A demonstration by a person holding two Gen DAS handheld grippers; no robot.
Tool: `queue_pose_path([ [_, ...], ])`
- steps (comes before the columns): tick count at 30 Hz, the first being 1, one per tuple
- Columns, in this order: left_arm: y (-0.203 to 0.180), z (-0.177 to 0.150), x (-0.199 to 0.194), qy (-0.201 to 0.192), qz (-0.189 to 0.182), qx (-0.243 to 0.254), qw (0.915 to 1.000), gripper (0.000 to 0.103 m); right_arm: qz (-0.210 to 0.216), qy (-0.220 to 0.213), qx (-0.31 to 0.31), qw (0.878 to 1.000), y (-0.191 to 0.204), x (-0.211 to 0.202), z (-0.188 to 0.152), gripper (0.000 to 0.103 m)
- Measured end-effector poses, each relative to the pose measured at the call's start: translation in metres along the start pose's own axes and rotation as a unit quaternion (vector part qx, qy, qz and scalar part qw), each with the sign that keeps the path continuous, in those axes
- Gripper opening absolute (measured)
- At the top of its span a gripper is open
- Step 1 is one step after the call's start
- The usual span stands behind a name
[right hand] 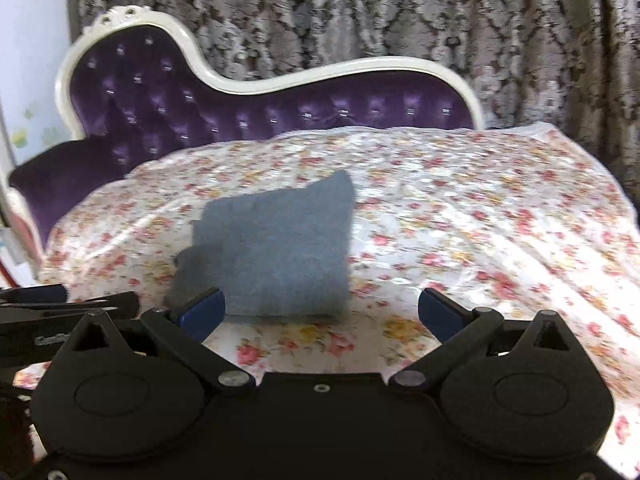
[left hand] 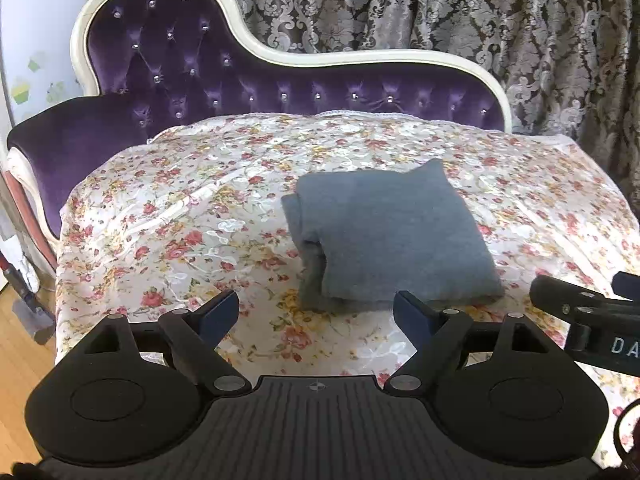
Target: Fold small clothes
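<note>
The grey garment (left hand: 394,236) lies folded into a thick, roughly square bundle near the middle of the floral bedspread (left hand: 180,216), which covers the seat of a purple tufted chaise (left hand: 168,64) with a white carved frame. By the look of it the folding of this piece is finished, or nearly so: several layers are stacked, and a doubled edge shows on the bundle's left side, slightly bulging rather than crisp.

The left hand-held gripper (left hand: 316,312) hovers just short of the bundle's near edge with its jaws spread wide and nothing between them. The right hand-held gripper (right hand: 320,312) is likewise wide open and empty, its left finger close to the bundle's near-left corner; whether that finger touches the cloth cannot be told, since the right wrist view is blurred. In the left wrist view the right tool's black body pokes in at the right edge.

I judge the step in hand to be the release after the final fold. What comes next would probably be either a tidy of the bulging left edge, needing a light press or pinch without dragging the layers apart, or setting the bundle aside.

No basket, box or other container is visible in either view, and no further garments show on the bedspread. A patterned damask curtain (left hand: 480,12) hangs behind the chaise.
</note>
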State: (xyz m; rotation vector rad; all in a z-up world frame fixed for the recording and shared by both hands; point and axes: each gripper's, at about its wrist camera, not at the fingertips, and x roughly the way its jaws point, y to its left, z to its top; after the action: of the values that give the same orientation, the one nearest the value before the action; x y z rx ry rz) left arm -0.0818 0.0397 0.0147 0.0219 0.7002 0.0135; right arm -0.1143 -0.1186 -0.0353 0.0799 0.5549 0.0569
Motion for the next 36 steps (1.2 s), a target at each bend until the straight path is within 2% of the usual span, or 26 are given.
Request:
queue_pose_path([
  [2, -0.001, -0.001, -0.002, 0.002, -0.005, 0.0, 1.0, 0.084, -0.003, 0.001, -0.001, 1.0, 0.0, -0.001, -0.001, 0.102],
  [12, -0.002, -0.01, -0.001, 0.019, -0.001, 0.003, 0.9998, 0.084, 0.034, 0.01, 0.003, 0.999, -0.003, -0.007, -0.008, 0.102],
  [36, -0.01, -0.019, 0.008, 0.054, 0.0, 0.015, 0.9985, 0.084, 0.041, 0.036, 0.023, 0.998, -0.007, -0.002, -0.018, 0.102],
])
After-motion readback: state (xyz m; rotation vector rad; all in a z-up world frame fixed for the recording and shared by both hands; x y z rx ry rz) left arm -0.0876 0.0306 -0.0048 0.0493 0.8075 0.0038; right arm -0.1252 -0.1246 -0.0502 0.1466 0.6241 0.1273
